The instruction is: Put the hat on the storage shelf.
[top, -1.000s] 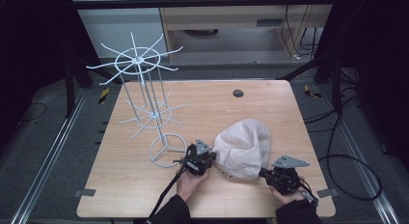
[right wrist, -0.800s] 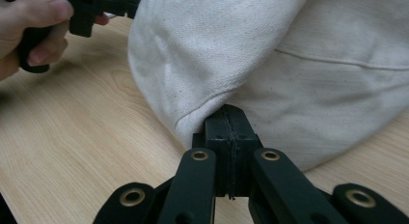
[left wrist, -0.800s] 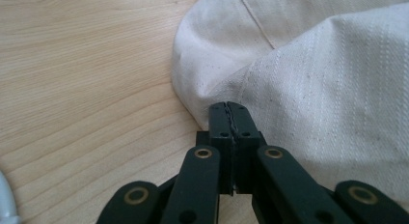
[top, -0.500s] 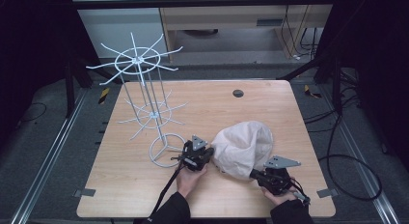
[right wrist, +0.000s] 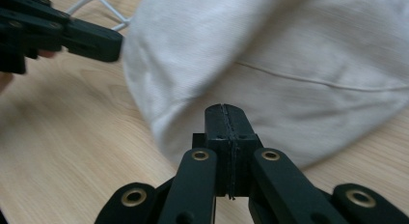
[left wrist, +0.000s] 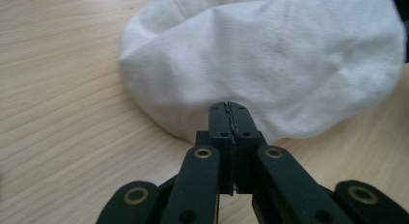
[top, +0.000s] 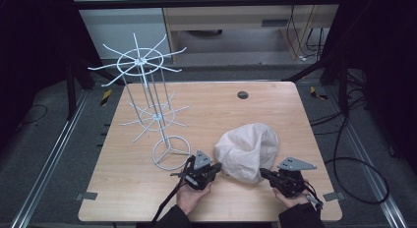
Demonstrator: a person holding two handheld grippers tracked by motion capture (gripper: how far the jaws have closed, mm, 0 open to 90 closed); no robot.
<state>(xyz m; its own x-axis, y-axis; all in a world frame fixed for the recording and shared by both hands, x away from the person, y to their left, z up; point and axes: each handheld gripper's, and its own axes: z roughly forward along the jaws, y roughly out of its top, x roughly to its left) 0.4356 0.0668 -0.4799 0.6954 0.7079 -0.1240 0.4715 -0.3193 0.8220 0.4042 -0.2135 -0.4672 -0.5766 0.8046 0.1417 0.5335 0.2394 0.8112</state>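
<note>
A white cloth hat (top: 248, 149) lies crumpled on the wooden table (top: 147, 198), near the front right. My left gripper (top: 217, 168) comes at it from the left, jaws shut. In the left gripper view its tip (left wrist: 230, 108) sits right at the hat's (left wrist: 270, 55) lower edge, with no cloth seen between the jaws. My right gripper (top: 263, 173) is at the hat's front right, also shut. In the right gripper view its tip (right wrist: 225, 110) stands just before the hat (right wrist: 299, 64). The left gripper (right wrist: 72, 35) shows there at the upper left.
A white wire rack (top: 147, 90) with two tiers of spokes stands on a ring base (top: 171, 153) at the table's left, close to my left gripper. A small dark disc (top: 242, 95) lies near the far edge. Cables trail from both grippers toward the front edge.
The right gripper came in toward the hat, then eased back to the right a little. The left gripper slid slightly toward the front edge. The hat has barely shifted.
</note>
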